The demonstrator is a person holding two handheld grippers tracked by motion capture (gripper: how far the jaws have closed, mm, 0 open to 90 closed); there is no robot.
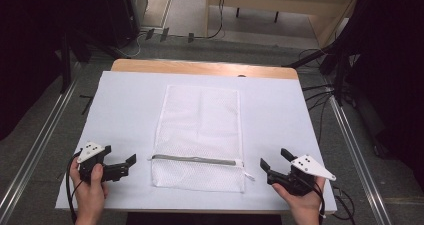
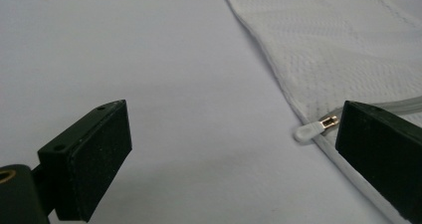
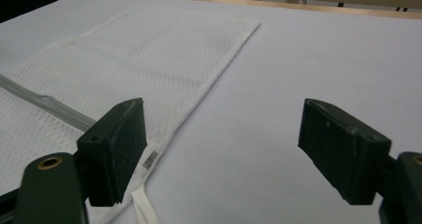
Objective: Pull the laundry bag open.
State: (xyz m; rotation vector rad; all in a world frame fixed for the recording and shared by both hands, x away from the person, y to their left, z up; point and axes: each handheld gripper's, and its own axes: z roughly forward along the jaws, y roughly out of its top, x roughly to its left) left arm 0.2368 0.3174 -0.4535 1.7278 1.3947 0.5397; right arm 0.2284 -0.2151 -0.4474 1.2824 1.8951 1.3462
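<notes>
Lying flat at the middle of the white table cover, the white mesh bag has its grey zipper running across its near end, apparently closed along its length, though the mesh makes that hard to judge. The left gripper rests just off the bag's left edge, jaws spread wide and empty; in the left gripper view the small white zipper pull sits just beside one jaw. The right gripper waits near the bag's right edge, jaws equally wide, holding nothing. This looks like the approach before any grasp. The next move likely calls for the left gripper to pinch the pull while the right pins the fabric near the zipper's far end.
</notes>
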